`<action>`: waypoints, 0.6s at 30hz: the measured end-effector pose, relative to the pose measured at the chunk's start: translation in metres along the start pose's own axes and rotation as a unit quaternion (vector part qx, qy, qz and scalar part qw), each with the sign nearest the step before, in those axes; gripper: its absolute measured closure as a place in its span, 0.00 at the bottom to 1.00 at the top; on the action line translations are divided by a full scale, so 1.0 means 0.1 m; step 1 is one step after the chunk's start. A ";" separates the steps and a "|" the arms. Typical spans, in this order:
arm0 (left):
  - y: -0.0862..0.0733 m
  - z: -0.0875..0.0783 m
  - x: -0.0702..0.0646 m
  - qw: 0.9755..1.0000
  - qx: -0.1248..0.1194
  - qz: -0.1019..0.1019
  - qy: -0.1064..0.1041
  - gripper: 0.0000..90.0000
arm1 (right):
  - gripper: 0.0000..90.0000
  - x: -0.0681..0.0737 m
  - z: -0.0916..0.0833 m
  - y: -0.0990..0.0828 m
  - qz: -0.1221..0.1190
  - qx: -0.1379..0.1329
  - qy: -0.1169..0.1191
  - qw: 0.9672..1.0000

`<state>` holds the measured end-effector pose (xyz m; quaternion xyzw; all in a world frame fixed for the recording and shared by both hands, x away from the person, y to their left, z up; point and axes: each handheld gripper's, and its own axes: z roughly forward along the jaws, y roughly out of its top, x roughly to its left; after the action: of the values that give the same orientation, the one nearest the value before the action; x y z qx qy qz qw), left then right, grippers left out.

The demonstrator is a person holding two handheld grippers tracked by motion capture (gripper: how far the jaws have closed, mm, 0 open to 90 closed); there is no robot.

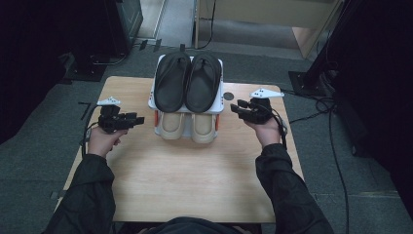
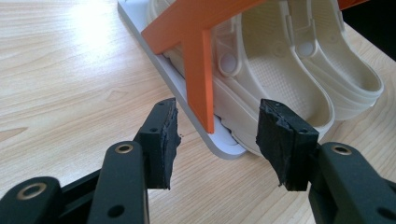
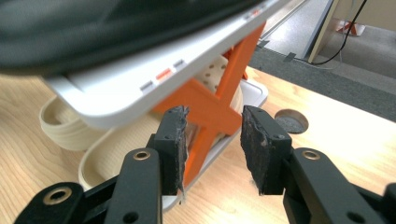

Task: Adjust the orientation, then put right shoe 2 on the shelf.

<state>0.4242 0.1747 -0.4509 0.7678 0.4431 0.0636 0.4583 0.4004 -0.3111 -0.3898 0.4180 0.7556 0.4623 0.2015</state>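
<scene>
A two-shelf shoe rack [image 1: 152, 96], white with orange cross braces [image 2: 198, 70], stands at the table's far middle. A pair of black slippers [image 1: 187, 80] lies on its top shelf and a pair of cream clogs [image 1: 187, 126] on the bottom one. My left gripper [image 1: 139, 118] is level with the rack's left side, open, its jaws pointing at the lower corner with nothing between them [image 2: 217, 135]. My right gripper [image 1: 234, 108] faces the rack's right side, open and empty too [image 3: 214, 140], with the orange brace [image 3: 219, 107] just beyond its pads.
The wooden table [image 1: 195, 180] has a round cable hole [image 1: 229, 96] right of the rack. Bare tabletop lies between me and the rack. Dark stands and cables sit on the grey floor around the table.
</scene>
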 end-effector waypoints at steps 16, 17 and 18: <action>-0.05 0.08 -0.02 0.999 0.017 0.028 0.008 0.52 | 0.62 -0.03 -0.01 -0.49 0.001 0.024 -0.001 1.000; -0.06 0.09 -0.02 0.999 0.017 0.032 0.007 0.53 | 0.62 -0.03 -0.01 -0.53 0.005 0.027 0.000 1.000; -0.07 0.09 -0.03 0.999 0.019 0.032 0.006 0.52 | 0.61 -0.03 -0.01 -0.58 0.006 0.026 0.000 1.000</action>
<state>0.4224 0.1678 -0.4609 0.7897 0.4221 0.0751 0.4388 0.3757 -0.3271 -0.4396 0.4273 0.7647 0.4443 0.1876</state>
